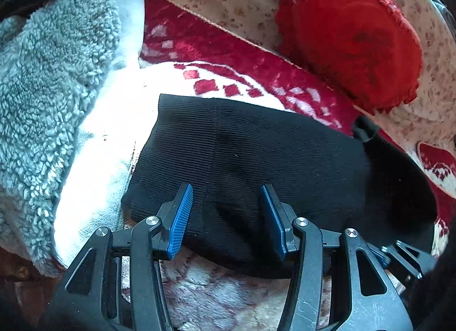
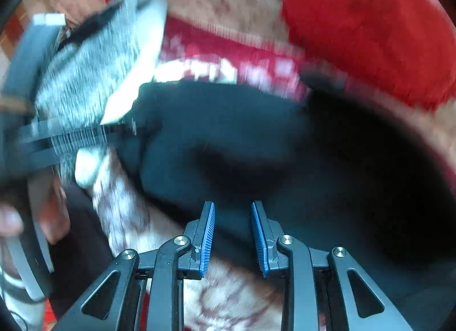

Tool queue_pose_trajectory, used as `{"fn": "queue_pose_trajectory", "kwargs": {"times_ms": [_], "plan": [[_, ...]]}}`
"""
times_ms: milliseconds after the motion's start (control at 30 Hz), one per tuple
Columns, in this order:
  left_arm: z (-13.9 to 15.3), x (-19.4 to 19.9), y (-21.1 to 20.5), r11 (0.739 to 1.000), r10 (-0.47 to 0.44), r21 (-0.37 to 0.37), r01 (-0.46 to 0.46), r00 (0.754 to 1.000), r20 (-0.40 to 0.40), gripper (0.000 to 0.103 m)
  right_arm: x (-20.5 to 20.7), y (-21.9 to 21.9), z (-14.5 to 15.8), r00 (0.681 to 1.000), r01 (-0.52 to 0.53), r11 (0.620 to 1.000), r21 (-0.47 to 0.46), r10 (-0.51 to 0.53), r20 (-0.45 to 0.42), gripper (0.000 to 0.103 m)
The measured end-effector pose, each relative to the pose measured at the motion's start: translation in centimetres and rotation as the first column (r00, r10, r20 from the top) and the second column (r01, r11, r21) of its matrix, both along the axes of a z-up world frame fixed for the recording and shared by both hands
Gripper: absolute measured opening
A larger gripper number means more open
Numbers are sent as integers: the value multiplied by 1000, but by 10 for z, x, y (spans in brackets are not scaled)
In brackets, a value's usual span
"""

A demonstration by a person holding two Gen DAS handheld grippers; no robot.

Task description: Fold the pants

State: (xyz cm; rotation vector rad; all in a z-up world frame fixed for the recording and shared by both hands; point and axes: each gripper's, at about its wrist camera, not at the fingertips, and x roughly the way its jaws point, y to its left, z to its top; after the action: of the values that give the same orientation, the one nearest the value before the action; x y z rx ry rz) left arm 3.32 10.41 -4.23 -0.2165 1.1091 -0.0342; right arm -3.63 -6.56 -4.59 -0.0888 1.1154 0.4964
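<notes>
1. The black ribbed pants (image 1: pixel 250 165) lie bunched on the red-and-white patterned blanket (image 1: pixel 228 80) covering the bed, straight ahead of and just under both tools. Their long axis runs from the squared end at upper left down to lower right.
2. Your left gripper (image 1: pixel 225 214) has its jaws parted, straddling a raised ridge of the knit near the front edge; the blue pads (image 1: pixel 181 217) do not appear to press the fabric.
3. Your right gripper (image 2: pixel 232 234) also stands released, with a narrower gap, over the dark cloth (image 2: pixel 228 142) at its near edge. No fabric is pinched.
4. Both hands are about equally close; the left is nearer the squared end.
5. The left view is sharp, showing the rib lines, the grey fleece (image 1: pixel 54 80) and the red heart cushion (image 1: pixel 350 37). The right view is smeared by motion, but it alone shows your left hand (image 2: pixel 17 217) on its tool.
</notes>
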Motion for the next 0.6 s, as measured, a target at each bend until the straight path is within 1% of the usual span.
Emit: {"fn": "queue_pose_trajectory", "kwargs": {"times_ms": [33,67,100,133,167,200,267,300,367,433,500,533,567,600], "plan": [[2,0,0,1000,-1,1,1,1000,2,49,-6,-2,2,999,-8,1000,3,8,38,26],[3,0,-1,1000,-1,2,1,1000,3,49,-8,-4,5,999,-18,1000,1,18,41,26],[6,0,-2,1000,-3,-2,3,1000,5,49,-8,-10,9,1000,-17,1000,12,17,24,25],[10,-1,-4,1000,-9,-14,9,1000,13,49,-6,-18,17,1000,6,999,35,-6,18,25],[14,-2,-6,1000,-14,-25,15,1000,22,49,-5,-27,25,999,31,998,52,-32,30,25],[17,-3,-9,999,-17,-33,18,999,30,49,-3,-37,37,997,55,997,60,-59,59,25],[23,-5,-18,998,-30,-56,33,999,43,49,-2,-50,62,986,80,996,45,-85,140,26],[25,-5,-23,997,-42,-66,45,998,46,49,0,-55,73,979,87,996,21,-89,183,27],[26,-6,-37,994,-79,-74,83,996,46,49,7,-54,85,962,108,992,-57,-90,257,37],[23,-7,-51,991,-109,-70,112,993,34,49,21,-46,83,950,126,977,-172,-68,306,42],[17,-7,-59,989,-125,-72,126,992,18,49,36,-40,69,952,130,951,-281,-40,305,42],[15,-7,-63,989,-130,-71,130,992,10,49,48,-40,58,956,136,938,-318,-40,291,41],[13,-7,-65,989,-131,-64,131,991,9,49,58,-42,50,961,139,939,-315,-52,271,27],[13,-8,-66,990,-133,-56,133,991,12,49,67,-50,43,967,155,945,-289,-86,239,17]]}}
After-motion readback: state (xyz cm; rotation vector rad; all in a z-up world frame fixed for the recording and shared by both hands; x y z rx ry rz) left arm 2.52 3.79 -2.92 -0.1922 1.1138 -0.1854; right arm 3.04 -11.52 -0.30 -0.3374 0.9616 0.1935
